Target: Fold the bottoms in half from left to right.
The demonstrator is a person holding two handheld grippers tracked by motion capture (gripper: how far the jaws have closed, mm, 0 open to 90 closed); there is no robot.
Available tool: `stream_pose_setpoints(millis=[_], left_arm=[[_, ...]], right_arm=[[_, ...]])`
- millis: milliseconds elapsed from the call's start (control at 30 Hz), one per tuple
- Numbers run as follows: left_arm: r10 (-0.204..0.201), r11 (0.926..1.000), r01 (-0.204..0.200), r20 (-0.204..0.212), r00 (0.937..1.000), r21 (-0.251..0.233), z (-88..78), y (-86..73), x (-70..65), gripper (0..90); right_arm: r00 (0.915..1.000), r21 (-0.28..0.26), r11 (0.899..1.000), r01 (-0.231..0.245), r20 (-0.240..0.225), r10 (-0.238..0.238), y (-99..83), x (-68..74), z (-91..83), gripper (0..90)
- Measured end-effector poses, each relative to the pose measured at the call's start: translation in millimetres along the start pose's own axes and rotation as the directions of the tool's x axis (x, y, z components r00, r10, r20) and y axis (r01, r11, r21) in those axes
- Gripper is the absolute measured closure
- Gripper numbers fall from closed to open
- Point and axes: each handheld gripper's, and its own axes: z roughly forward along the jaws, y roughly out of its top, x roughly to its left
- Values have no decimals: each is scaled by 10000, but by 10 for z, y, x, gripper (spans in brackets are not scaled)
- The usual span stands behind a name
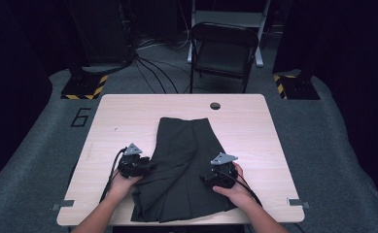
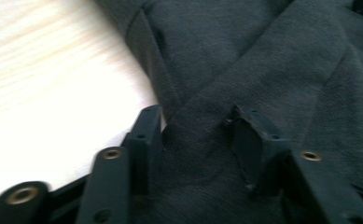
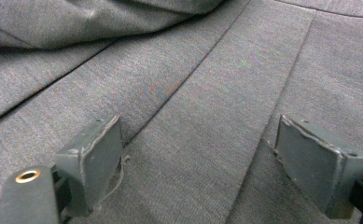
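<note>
Left hand: the person's left hand (image 1: 120, 186) is coming in from the near edge of the table, holding the left gripper (image 1: 145, 166) at the left side of the skirt.
Left gripper: in the left gripper view its jaws are standing partly apart, with a ridge of dark cloth lying between them; the left gripper (image 2: 195, 140) is sitting right at the cloth's edge where it meets the bare wood. I cannot tell if the pads are pinching the cloth.
Right hand: the right hand (image 1: 235, 190) is holding the right gripper (image 1: 207, 178) over the right part of the skirt, near the hem.
Right gripper: in the right gripper view the right gripper (image 3: 198, 154) is standing with its jaws wide apart, the pleats running between them, nothing gripped.
Skirt: the dark grey pleated skirt (image 1: 186, 165) is lying flat in the middle of the table, hem toward the person, narrower waist end pointing away; one fold is crossing over the left side.
Table: the light wooden table (image 1: 128, 116) is showing bare wood all around the skirt, with a round hole (image 1: 215, 105) near its far edge.
Chair: a dark folding chair (image 1: 223, 51) is standing on the floor beyond the table.
Floor: black cables (image 1: 152, 68) are trailing across the grey carpet, well behind the table.
</note>
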Motion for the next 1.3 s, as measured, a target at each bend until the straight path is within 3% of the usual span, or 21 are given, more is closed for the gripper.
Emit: stream_pose_setpoints(millis=[167,233,367,767,967,1100,1133,1167,1200,1300], left_arm=[[-97,9999,97,152,9998,58,4,-8,0,638],[-220,9997,218,199,9996,66,-6,-8,-9,723],[-120,9999,120,6,9999,-9,-30,2,-38,816],[86,9991,-84,41,10000,-408,-242,103,-118,849],[256,9968,-222,440,9987,-767,-350,210,-273,853],[573,9943,-488,896,9943,-947,-375,296,-458,855],[867,9924,-758,1147,9896,-969,-374,342,-559,855],[867,9924,-758,1147,9896,-969,-374,342,-559,855],[1095,9896,-963,1262,9859,-1065,-357,381,-659,855],[1239,9880,-1082,1470,9813,-1101,-334,419,-753,855]], right_arm=[[10000,0,10000,-3,0,3,0,0,0,147],[10000,2,10000,-2,1,2,0,0,0,147],[10000,2,10000,-2,2,2,0,0,0,147],[10000,0,10000,-4,2,4,0,0,0,147],[10000,3,10000,-7,-1,7,0,0,0,147],[10000,0,10000,-5,3,5,0,0,0,148],[10000,-1,10000,-7,6,7,0,0,-1,149],[10000,-3,10000,28,-2,-28,-1,-4,-1,154],[10000,-7,10000,38,-22,-38,-1,-5,-3,167],[10000,26,10000,34,-45,-34,4,-9,-17,223]])
